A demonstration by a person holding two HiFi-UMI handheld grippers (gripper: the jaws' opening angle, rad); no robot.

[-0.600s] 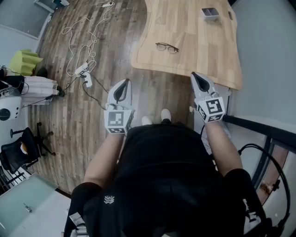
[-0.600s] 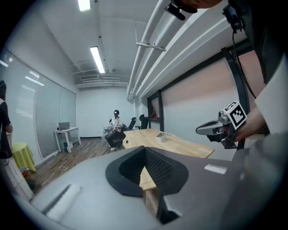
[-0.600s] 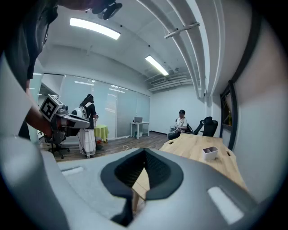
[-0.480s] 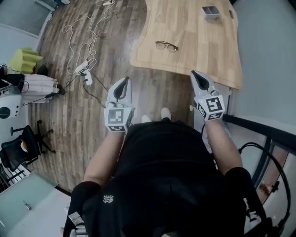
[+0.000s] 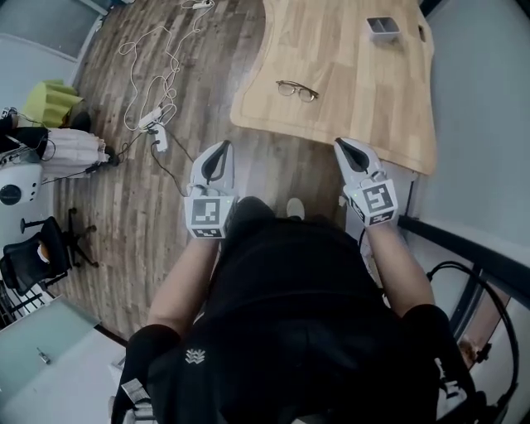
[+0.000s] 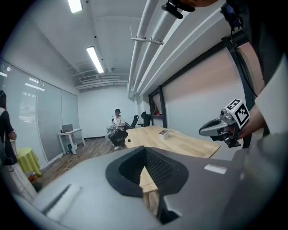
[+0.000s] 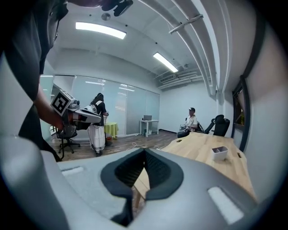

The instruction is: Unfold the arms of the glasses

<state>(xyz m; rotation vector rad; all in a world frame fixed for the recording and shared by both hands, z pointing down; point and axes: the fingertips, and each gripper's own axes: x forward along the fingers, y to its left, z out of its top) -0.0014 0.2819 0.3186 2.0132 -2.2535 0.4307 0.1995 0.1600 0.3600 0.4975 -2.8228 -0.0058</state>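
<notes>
- Jaws of my left gripper and right gripper are pressed together, nothing in them, both short of the table.
- Glasses lie on the table near its front edge, well apart from both grippers; arms too small to read.
- Best plan, I judge: close in, open the jaws, steady the frame with one gripper, ease each arm out gently.
- Grey tray sits farther back, cables lie on the floor; nothing blocks the way.

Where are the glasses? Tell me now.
In the head view, upper middle, the glasses lie on the wooden table near its closest edge, left of the small tray.
</notes>
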